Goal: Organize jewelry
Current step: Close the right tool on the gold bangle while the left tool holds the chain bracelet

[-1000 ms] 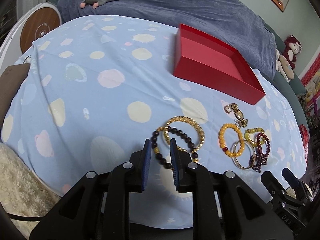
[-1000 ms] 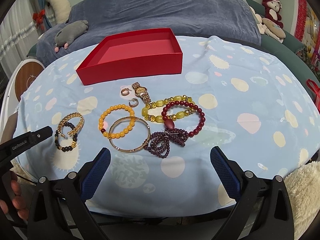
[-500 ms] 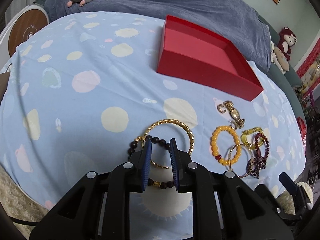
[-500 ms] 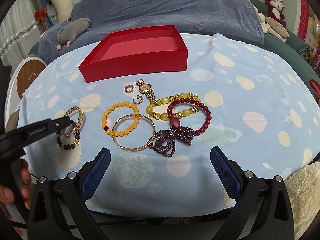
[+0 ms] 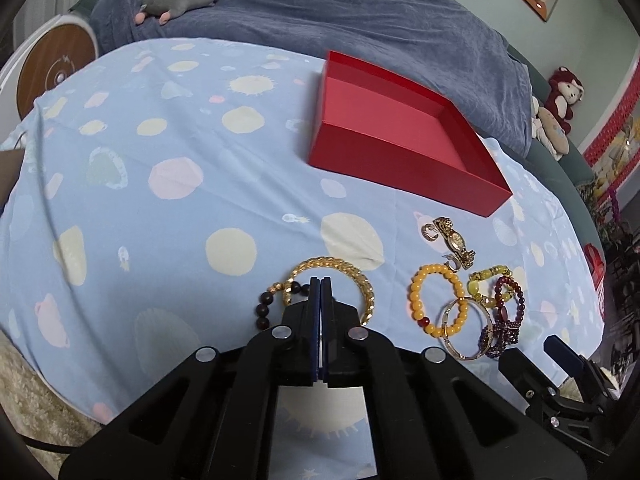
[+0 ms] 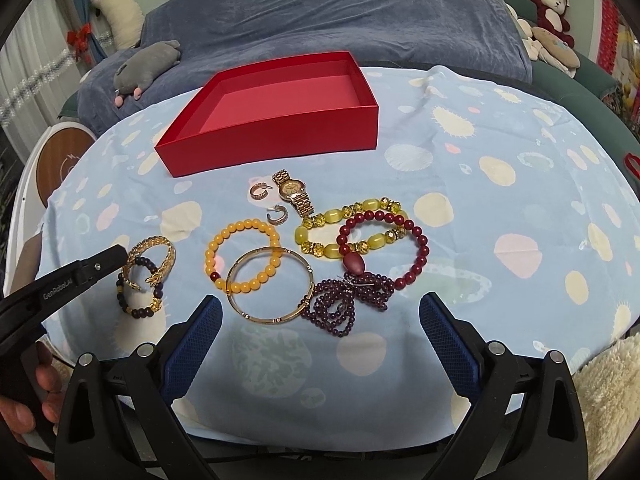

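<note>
Jewelry pile (image 6: 320, 256) before red box (image 6: 276, 148), left gripper (image 5: 320, 285) pressed together, perhaps pinching gold bracelet (image 5: 344, 276), right gripper (image 6: 320, 320) spread.

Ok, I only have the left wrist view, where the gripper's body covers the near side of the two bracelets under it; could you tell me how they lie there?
Observer: In the right wrist view the dark bead bracelet is a whole loop, and it overlaps the gold leaf bracelet.
Operator: Thank you. Is the gold one a closed ring?
Observer: No, it is an open cuff. Its two leaf-shaped ends sit on the near side, over the dark beads.
Operator: And how does the right gripper stand, please?
Observer: The right gripper is wide open and is gripping nothing.
</note>
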`<state>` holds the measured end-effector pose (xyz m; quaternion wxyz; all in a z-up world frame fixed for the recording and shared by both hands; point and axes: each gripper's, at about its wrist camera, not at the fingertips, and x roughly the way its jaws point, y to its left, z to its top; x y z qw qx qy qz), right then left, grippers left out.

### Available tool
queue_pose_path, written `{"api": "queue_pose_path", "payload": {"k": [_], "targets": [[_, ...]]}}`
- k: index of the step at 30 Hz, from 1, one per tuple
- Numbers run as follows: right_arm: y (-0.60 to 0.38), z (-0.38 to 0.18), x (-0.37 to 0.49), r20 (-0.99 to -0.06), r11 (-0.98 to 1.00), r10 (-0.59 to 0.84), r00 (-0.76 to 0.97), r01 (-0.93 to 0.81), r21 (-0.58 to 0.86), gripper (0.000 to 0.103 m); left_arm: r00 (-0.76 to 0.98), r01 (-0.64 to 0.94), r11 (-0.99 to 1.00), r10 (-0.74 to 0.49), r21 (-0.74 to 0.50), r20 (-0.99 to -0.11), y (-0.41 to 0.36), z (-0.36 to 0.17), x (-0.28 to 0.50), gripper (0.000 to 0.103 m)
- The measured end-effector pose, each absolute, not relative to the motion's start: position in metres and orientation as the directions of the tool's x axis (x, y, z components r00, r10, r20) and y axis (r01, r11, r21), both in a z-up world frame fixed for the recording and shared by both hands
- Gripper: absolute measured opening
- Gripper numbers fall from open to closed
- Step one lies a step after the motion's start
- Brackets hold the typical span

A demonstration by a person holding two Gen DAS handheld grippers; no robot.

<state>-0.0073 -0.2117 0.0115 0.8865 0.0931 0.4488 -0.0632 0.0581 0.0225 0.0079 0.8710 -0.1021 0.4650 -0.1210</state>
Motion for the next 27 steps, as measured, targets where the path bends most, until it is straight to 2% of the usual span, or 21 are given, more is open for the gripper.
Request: {"api": "queue_pose_path", "payload": {"k": [3, 5, 6, 7, 14, 15, 18, 25, 27], "targets": [[-0.211, 0.009, -0.008, -0.812, 0.974, -0.022, 0.584, 0.195, 0.114, 0.095, 0.526, 0.089, 0.946, -0.31, -0.311, -0.792, 0.028, 0.003, 0.059, 0.003], [-0.21, 0.009, -0.008, -0.813, 0.975, -0.02, 0.582, 0.191, 0.112, 0.095, 0.532, 0.083, 0.945, -0.309, -0.315, -0.788, 0.028, 0.002, 0.06, 0.015], [-0.209, 0.009, -0.009, -0.812, 0.976, -0.021, 0.583, 0.189, 0.111, 0.095, 0.536, 0.078, 0.948, -0.3, -0.307, -0.789, 0.027, 0.002, 0.061, 0.028], [-0.208, 0.01, -0.009, -0.811, 0.976, -0.022, 0.584, 0.186, 0.108, 0.095, 0.54, 0.077, 0.951, -0.292, -0.299, -0.789, 0.026, 0.002, 0.062, 0.034], [-0.21, 0.009, -0.009, -0.815, 0.974, -0.016, 0.58, 0.192, 0.118, 0.095, 0.539, 0.082, 0.961, -0.265, -0.263, -0.8, 0.022, -0.003, 0.071, 0.032], [-0.209, 0.008, -0.008, -0.816, 0.974, -0.015, 0.578, 0.193, 0.119, 0.095, 0.541, 0.086, 0.962, -0.264, -0.26, -0.798, 0.021, -0.003, 0.072, 0.029], [-0.208, 0.007, -0.007, -0.817, 0.975, -0.015, 0.576, 0.189, 0.116, 0.095, 0.529, 0.099, 0.962, -0.267, -0.254, -0.806, 0.018, -0.007, 0.078, 0.006], [-0.209, 0.007, 0.0, -0.819, 0.975, 0.0, 0.574, 0.183, 0.129, 0.095, 0.558, 0.133, 0.957, -0.288, -0.259, -0.779, 0.016, 0.001, 0.073, 0.005], [-0.208, 0.008, 0.005, -0.819, 0.975, 0.013, 0.574, 0.173, 0.137, 0.09, 0.568, 0.137, 0.952, -0.301, -0.272, -0.766, 0.017, 0.007, 0.071, 0.005]]}}
